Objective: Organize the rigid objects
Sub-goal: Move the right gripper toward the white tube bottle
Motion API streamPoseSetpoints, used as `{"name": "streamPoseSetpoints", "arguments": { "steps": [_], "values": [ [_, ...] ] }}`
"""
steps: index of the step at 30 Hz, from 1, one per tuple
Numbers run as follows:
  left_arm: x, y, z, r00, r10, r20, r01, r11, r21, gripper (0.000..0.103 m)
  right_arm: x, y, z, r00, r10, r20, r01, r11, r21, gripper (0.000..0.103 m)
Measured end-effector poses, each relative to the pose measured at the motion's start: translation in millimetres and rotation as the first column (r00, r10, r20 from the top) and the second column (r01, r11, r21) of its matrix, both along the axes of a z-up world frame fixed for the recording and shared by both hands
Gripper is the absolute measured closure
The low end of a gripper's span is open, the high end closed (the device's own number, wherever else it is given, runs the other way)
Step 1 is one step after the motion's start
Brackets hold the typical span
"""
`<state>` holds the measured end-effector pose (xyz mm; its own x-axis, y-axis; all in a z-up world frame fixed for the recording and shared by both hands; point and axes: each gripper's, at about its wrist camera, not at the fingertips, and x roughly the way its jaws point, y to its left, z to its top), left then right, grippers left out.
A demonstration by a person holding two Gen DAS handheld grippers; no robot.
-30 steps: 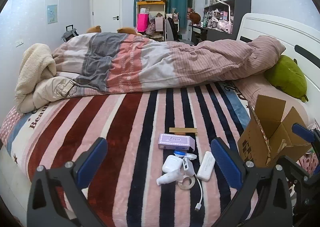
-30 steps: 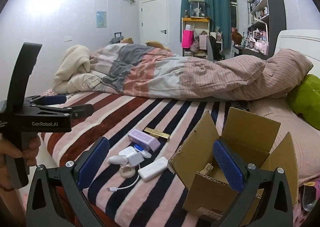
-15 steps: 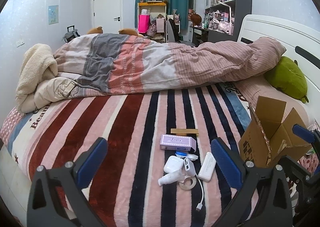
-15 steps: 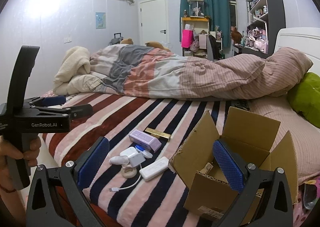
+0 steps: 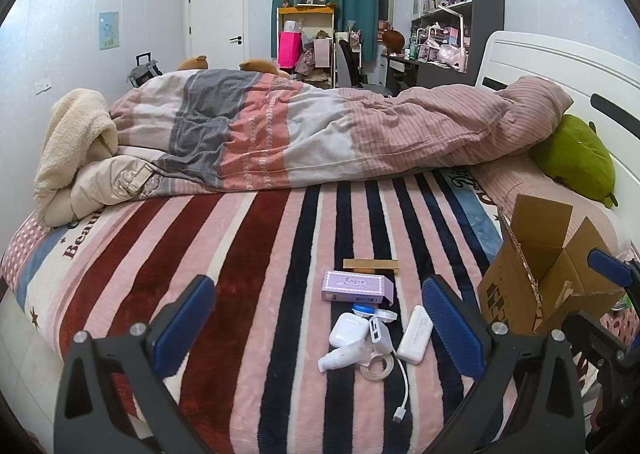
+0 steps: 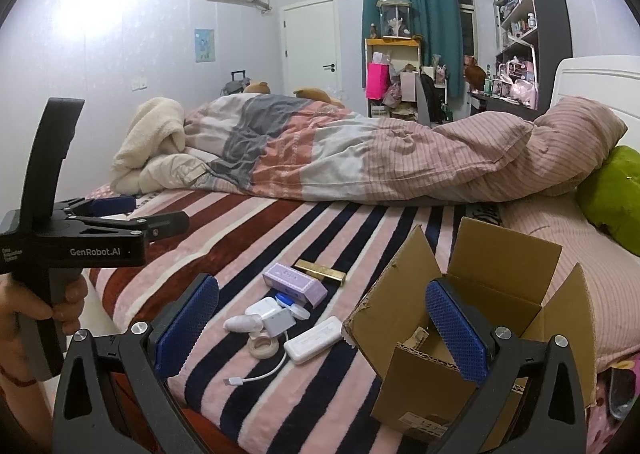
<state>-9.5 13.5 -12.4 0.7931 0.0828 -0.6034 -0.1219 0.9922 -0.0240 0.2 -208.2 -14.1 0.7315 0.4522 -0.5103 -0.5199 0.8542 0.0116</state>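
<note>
Small items lie together on the striped bed: a purple box (image 5: 357, 286), a gold bar (image 5: 371, 265), a white earbud case (image 5: 349, 329), a white power bank (image 5: 416, 334), a white charger with cable (image 5: 379, 332), a small white bottle (image 5: 340, 358) and a tape ring (image 5: 376, 366). An open cardboard box (image 6: 472, 330) stands to their right. My left gripper (image 5: 320, 322) is open and empty, short of the items. My right gripper (image 6: 320, 324) is open and empty, near the box's front. The purple box (image 6: 295, 283) and power bank (image 6: 316, 340) also show in the right wrist view.
A rumpled duvet (image 5: 320, 134) and a cream blanket (image 5: 76, 134) cover the far half of the bed. A green plush (image 5: 572, 154) lies by the white headboard (image 5: 560, 66). The left gripper's body (image 6: 80, 238) shows at the left of the right wrist view.
Both views have shifted very slightly; the items and the box have not moved. Both grippers stay open.
</note>
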Motion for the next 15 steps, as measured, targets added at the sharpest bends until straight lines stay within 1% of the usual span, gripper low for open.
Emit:
{"name": "streamPoseSetpoints", "arguments": {
  "steps": [15],
  "values": [
    [-0.7,-2.4,1.6,1.000,0.001,0.001,-0.001,1.000,0.002,0.000,-1.2,2.5,1.8,1.000,-0.004,0.003,0.004,1.000,-0.001,0.000]
  ]
}}
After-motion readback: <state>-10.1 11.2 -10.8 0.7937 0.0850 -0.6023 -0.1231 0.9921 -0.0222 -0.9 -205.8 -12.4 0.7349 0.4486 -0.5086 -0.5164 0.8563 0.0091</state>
